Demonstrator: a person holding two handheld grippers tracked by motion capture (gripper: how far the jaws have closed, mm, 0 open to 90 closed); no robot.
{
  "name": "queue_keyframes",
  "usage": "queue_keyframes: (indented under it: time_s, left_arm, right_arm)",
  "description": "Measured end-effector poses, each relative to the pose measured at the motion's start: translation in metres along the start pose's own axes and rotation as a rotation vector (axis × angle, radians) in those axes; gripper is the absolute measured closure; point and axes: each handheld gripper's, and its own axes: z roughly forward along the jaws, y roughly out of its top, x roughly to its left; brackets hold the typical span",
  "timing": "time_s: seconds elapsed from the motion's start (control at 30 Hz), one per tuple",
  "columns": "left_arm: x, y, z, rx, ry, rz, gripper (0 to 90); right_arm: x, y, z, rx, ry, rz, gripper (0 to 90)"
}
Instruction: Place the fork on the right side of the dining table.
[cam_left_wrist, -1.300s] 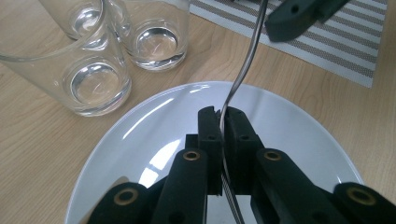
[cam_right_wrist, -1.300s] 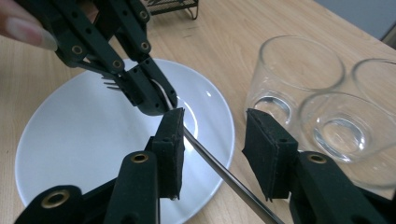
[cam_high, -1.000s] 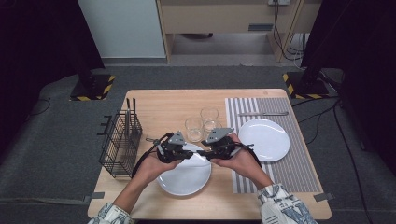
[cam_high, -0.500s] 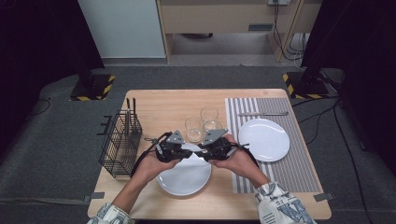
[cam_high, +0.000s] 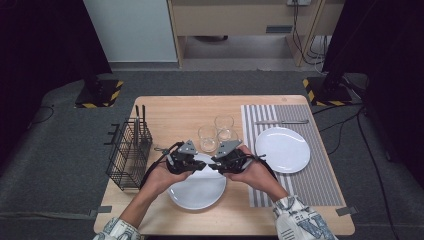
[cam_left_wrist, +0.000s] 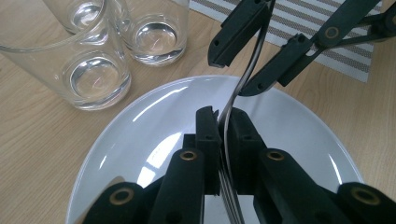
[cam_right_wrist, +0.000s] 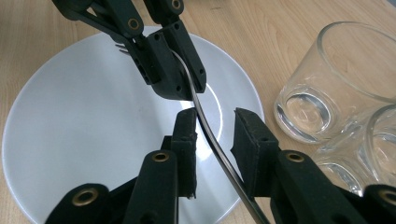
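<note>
the light wooden surface (cam_high: 185, 107) carries a black wire basket (cam_high: 129, 152) at its left edge and a grey striped placemat (cam_high: 295, 185) over its right part. near the middle stand three clear glasses (cam_high: 207, 138), close together, and just in front of them lies a white plate (cam_high: 197, 190) on the bare wood. a second white plate (cam_high: 283, 149) rests on the placemat, with a knife (cam_high: 281, 121) lying crosswise behind it, apart from the plate.
</note>
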Motion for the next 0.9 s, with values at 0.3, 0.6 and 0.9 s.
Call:
queue_keyframes:
  time_s: [0.3, 0.6, 0.9]
  left_arm:
    - [0.0007, -0.0008, -0.0008, 0.001, -0.005, 0.007, 80.6]
    - [0.0018, -0.0029, -0.0021, -0.004, 0.005, 0.008, 75.5]
    - [0.0018, -0.0041, -0.0023, -0.016, 0.014, 0.014, 73.1]
  right_arm:
    - [0.0024, -0.0009, -0.0004, 0.001, 0.027, -0.019, 79.5]
    - [0.0055, -0.0002, 0.0006, 0.007, 0.061, -0.031, 86.1]
    - [0.0064, -0.0006, 0.0003, 0.008, 0.07, -0.027, 87.1]
